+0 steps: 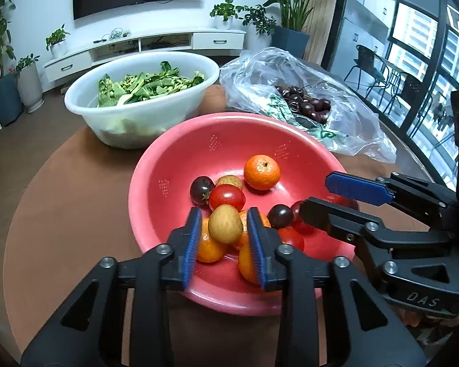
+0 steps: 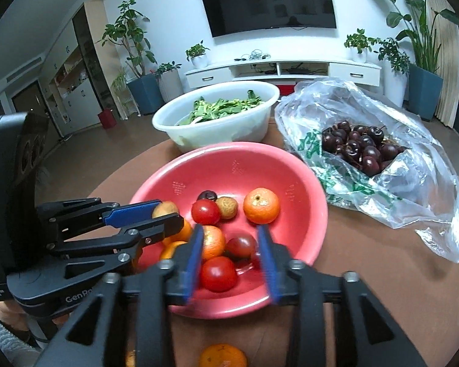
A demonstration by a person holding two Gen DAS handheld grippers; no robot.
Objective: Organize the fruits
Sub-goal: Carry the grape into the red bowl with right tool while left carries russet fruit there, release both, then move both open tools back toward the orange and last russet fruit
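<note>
Pink plastic colander bowl (image 1: 168,165): holds the mixed fruit; perforated patches on its inner wall; it sits under both pairs of jaws.
Tan oval fruit (image 1: 225,224): smooth, matte skin; sits between the blue pads of the left gripper (image 1: 225,238), raised above the other fruit.
Left gripper jaws: narrowed to the fruit's width, both pads appear to touch it.
Right gripper (image 2: 231,260): jaws spread apart with nothing held; a dark red tomato (image 2: 241,246) and a bright red tomato (image 2: 218,273) lie in the bowl beneath the gap.
Other fruit in bowl: a round orange mandarin (image 1: 262,172) beyond both jaws; a dark purple tomato (image 1: 201,188) beside a red one.
Left wrist view only: the tan fruit's full outline between the pads.
Right wrist view only: a second orange mandarin (image 2: 222,355) on the brown table (image 2: 382,275), outside the bowl, below the right jaws; the dark cherries (image 2: 359,146) in the clear plastic bag (image 2: 413,189), seen openly.
Both views: white plastic basin of green leaves (image 1: 131,122) beyond the bowl.
</note>
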